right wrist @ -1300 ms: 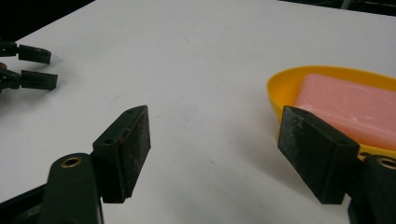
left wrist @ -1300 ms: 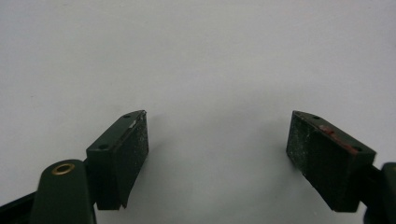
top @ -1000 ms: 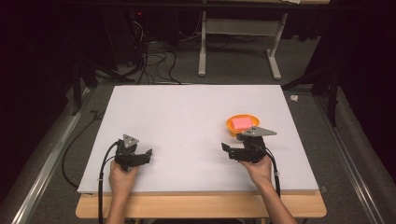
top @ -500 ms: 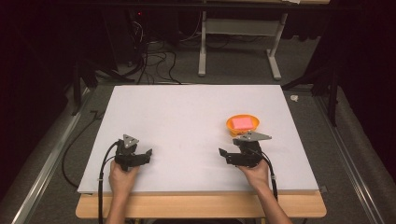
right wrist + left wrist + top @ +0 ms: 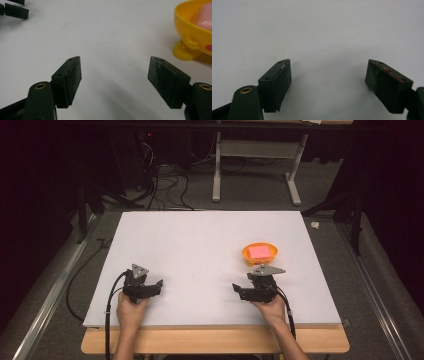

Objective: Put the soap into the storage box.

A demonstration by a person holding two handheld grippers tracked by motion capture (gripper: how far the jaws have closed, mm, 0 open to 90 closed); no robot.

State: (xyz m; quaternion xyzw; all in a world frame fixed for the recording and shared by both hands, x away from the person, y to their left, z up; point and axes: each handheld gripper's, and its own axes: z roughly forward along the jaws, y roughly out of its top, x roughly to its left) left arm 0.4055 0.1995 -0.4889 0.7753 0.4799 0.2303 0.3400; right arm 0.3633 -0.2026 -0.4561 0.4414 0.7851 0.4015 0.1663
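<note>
An orange-yellow bowl [image 5: 259, 253] stands right of the table's middle with a pink block [image 5: 258, 251] lying in it. My right gripper [image 5: 237, 290] rests low over the white tabletop just in front of the bowl, pointing left. In the right gripper view my right gripper [image 5: 113, 80] is open with bare table between its jaws. The bowl [image 5: 190, 27] and the pink block [image 5: 203, 18] sit at the upper right, apart from the jaws. My left gripper [image 5: 156, 286] is held at the near left, and in its own view my left gripper [image 5: 328, 82] is open over bare table.
The white table board [image 5: 200, 240] ends just behind both hands at a wooden front edge [image 5: 215, 340]. The left gripper's jaw tips [image 5: 13, 10] appear far off in the right gripper view. Cables and table legs lie on the dark floor beyond the far edge.
My right gripper has sunk and drawn back from the bowl toward the near edge. The left gripper has stayed where it was.
</note>
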